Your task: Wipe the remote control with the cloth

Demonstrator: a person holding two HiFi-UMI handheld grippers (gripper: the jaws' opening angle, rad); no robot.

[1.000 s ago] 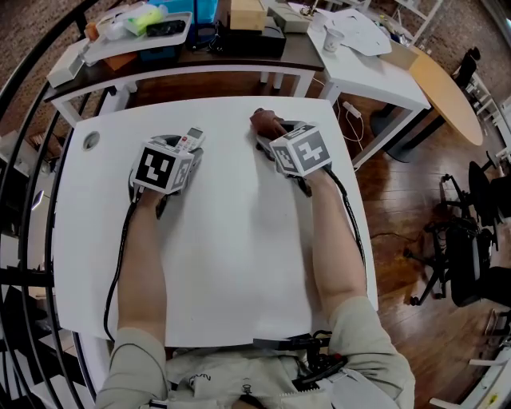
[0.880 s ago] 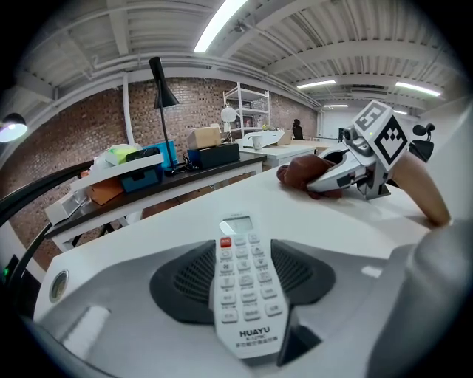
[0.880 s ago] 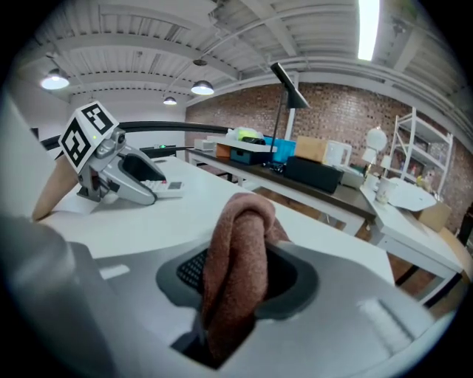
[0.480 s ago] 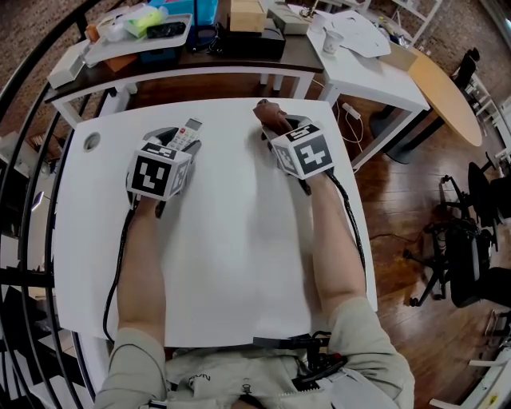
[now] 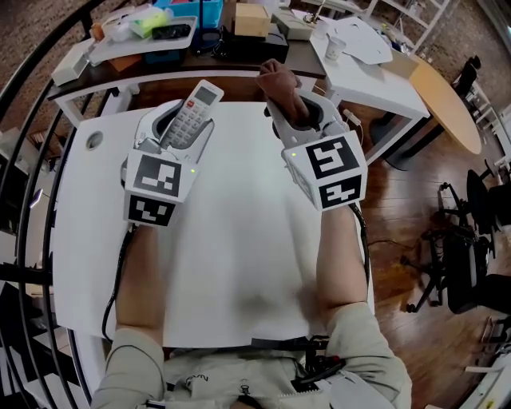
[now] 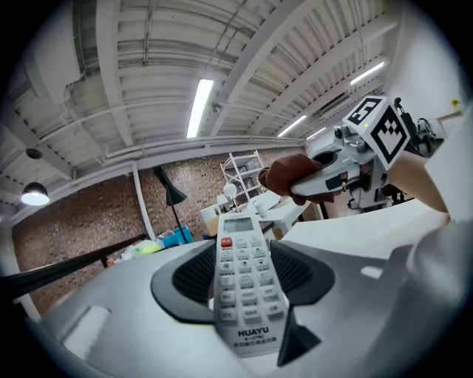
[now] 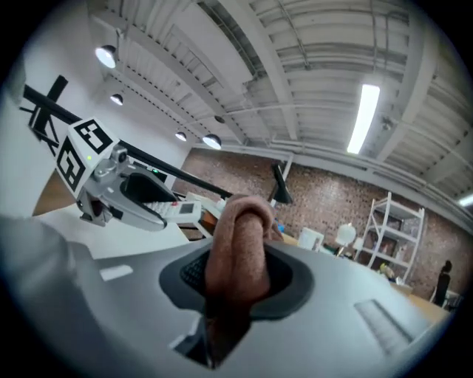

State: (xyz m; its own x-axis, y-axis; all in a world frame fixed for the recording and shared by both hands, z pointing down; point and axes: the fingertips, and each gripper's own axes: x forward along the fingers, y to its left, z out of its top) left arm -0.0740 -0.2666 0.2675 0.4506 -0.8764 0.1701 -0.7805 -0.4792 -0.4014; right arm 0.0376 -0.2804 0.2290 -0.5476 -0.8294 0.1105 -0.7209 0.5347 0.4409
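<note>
The remote control [image 5: 195, 110] is white, keypad up, and sits lengthwise between the jaws of the left gripper [image 5: 177, 132]. Its display end points to the far side and sticks out well past the jaw tips, and its printed lower end lies back near the gripper body. In the left gripper view the two black pads [image 6: 191, 275] press on its long edges, so this gripper is clamped on the remote and carries it in the air over the far left part of the white table [image 5: 239, 240]. To its right, apart from it and not touching, the brown cloth [image 5: 279, 82] is bunched into a roll that pokes out on the far side of the right gripper [image 5: 300, 121]. That gripper's jaws have just been closing, with the cloth between them, and the right gripper view shows the roll pinched tight in the dark pad recess. Each gripper carries a marker cube [image 5: 156, 188] on its near end, with the person's bare forearms running back toward the near table edge. Beyond the table stands a dark desk [image 5: 239, 54] holding a tray [image 5: 137, 40] and a cardboard box [image 5: 251, 17]. A paper cup [image 5: 334, 46] sits on a white side table at the far right.
</note>
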